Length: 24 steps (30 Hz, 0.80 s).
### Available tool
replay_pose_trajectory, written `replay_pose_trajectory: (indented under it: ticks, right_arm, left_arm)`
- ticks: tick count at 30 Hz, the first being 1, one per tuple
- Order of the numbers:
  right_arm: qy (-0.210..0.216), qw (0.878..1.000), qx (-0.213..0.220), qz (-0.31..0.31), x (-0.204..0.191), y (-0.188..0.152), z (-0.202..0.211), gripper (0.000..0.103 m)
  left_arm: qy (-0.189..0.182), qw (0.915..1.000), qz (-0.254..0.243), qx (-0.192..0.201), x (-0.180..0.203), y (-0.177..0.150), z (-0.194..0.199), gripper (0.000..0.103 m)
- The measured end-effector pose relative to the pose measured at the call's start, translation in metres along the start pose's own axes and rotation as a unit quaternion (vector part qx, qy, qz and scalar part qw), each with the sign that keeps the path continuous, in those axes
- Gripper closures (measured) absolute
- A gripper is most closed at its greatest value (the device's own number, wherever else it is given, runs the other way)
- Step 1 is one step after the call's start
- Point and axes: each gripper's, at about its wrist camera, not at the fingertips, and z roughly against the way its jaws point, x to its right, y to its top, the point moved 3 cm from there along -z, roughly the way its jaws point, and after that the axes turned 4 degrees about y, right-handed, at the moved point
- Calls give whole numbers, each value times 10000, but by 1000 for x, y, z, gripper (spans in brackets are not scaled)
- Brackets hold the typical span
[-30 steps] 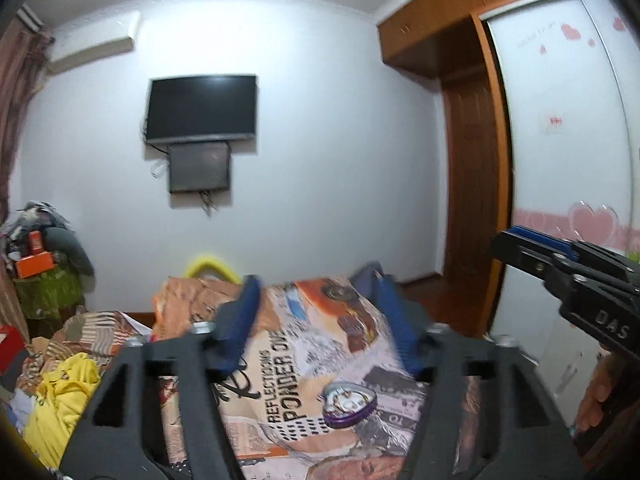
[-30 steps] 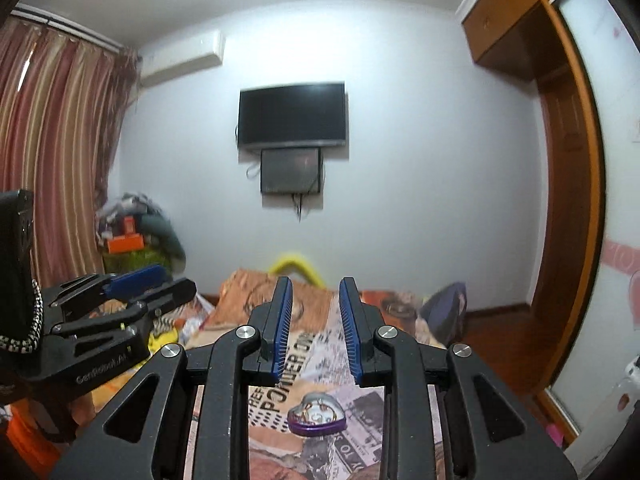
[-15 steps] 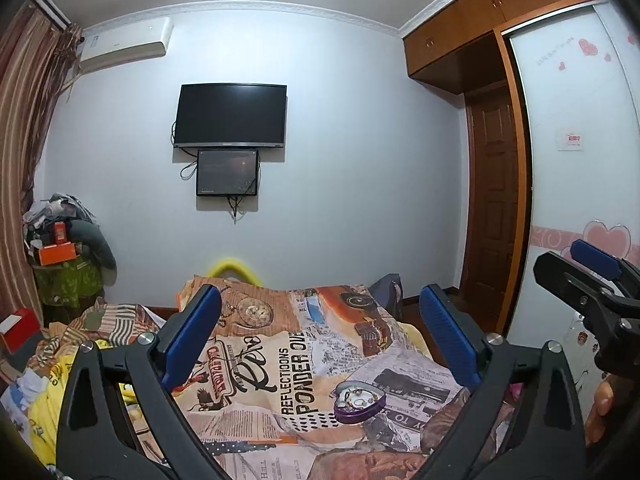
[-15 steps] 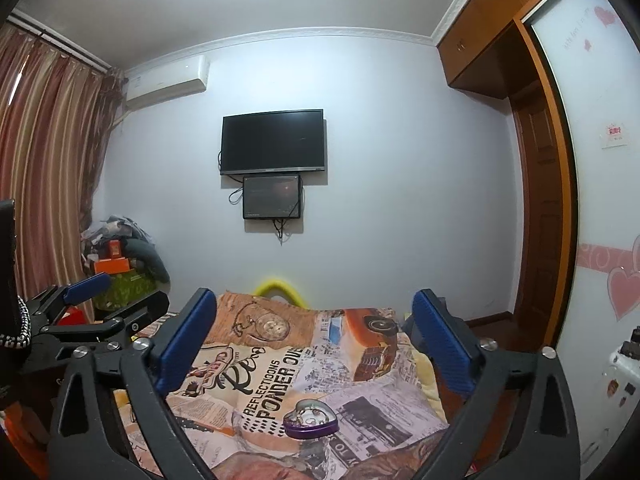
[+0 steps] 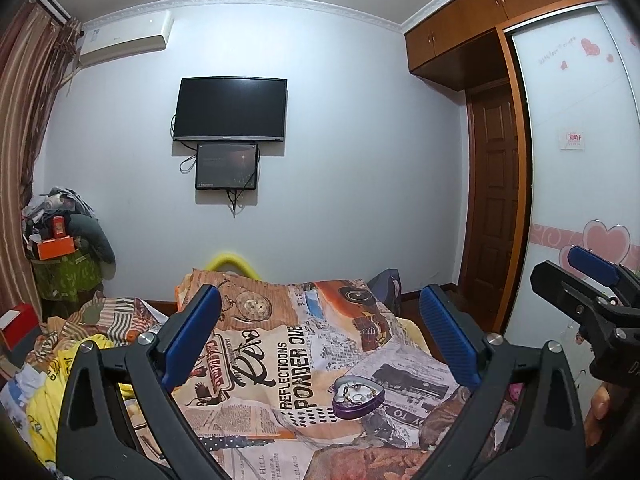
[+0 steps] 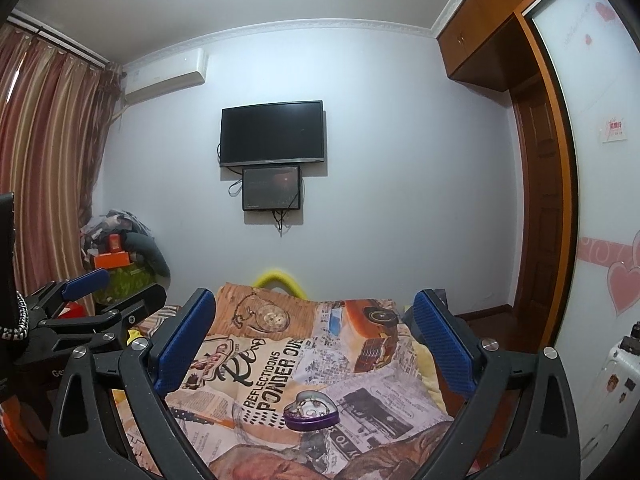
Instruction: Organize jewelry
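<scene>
Both the left gripper (image 5: pixel 320 336) and right gripper (image 6: pixel 316 336) hang spread wide and empty above the bed (image 6: pixel 256 364), where the purple heart-shaped tin (image 6: pixel 312 411) of tangled jewelry looks light, rigid and slick, so probably pinch its side walls.

A home bedroom: bed (image 5: pixel 304 360), wall-mounted TV (image 5: pixel 231 109), wardrobe (image 5: pixel 576 152), curtains (image 6: pixel 44 168).
</scene>
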Motion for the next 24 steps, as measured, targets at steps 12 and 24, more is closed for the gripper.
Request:
replay_pose_trajectory:
  ticks: [12, 24]
  right_arm:
    - [-25, 9999, -82, -55, 3, 2, 1, 4]
    - [-41, 9998, -140, -101, 6, 4, 0, 4]
  left_arm:
    - [44, 10000, 15, -53, 0, -4, -4, 0]
    - [53, 9999, 54, -117, 0, -4, -4, 0]
